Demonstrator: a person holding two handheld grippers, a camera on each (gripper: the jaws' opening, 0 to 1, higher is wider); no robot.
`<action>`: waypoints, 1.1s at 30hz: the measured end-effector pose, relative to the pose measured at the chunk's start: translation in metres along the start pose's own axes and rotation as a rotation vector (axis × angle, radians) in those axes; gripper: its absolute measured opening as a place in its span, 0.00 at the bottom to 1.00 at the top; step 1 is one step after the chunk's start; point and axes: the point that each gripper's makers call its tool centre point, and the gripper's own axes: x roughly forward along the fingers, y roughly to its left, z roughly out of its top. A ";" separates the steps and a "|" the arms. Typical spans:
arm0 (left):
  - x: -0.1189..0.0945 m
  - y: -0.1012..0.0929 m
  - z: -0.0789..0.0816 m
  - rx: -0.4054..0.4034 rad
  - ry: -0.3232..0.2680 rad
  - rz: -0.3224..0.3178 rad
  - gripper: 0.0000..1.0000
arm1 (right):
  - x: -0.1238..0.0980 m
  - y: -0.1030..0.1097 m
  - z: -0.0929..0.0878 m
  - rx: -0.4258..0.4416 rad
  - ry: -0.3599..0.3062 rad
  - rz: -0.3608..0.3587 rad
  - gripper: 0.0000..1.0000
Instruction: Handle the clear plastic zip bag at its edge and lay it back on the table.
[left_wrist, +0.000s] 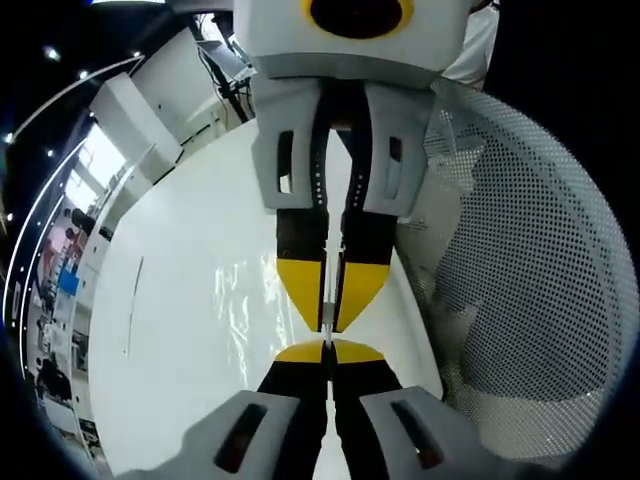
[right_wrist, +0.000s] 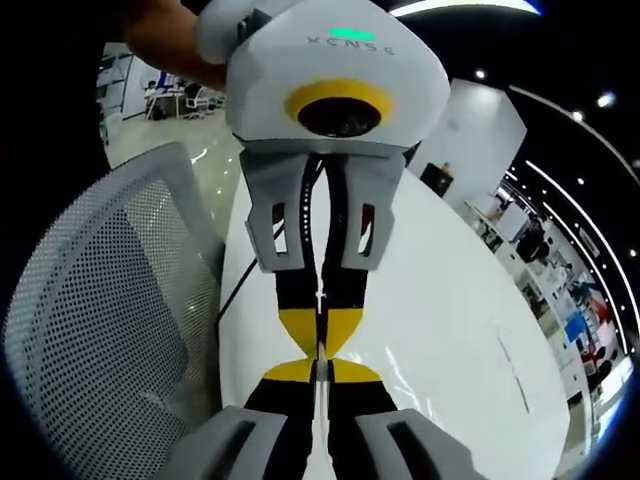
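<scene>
Left gripper (left_wrist: 327, 347), right gripper (right_wrist: 320, 365) pinch bag (left_wrist: 245, 300) edge.

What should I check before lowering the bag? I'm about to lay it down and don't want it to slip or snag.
1. Left tongs shut on the edge of the clear zip bag: ok, jaws closed.
2. Right tongs shut on the same edge, tip to tip with the left: ok.
3. Landing spot on the white table: ok, I see no other thing under the bag.
4. Room from the mesh chair: cannot tell; it stands close beside the table edge and the tongs.
5. Bag hanging flat, unfolded: cannot tell, glare hides its outline.
6. Zip closed: cannot tell.
</scene>
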 end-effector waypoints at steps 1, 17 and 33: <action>0.000 0.000 0.000 -0.001 0.000 -0.002 0.00 | 0.000 0.000 0.000 0.001 -0.001 0.000 0.00; 0.000 0.001 -0.001 -0.011 -0.001 -0.006 0.00 | -0.002 -0.002 -0.003 0.005 0.009 -0.001 0.00; -0.001 0.004 -0.002 -0.031 -0.007 -0.002 0.00 | -0.003 -0.004 -0.004 0.011 0.007 -0.005 0.00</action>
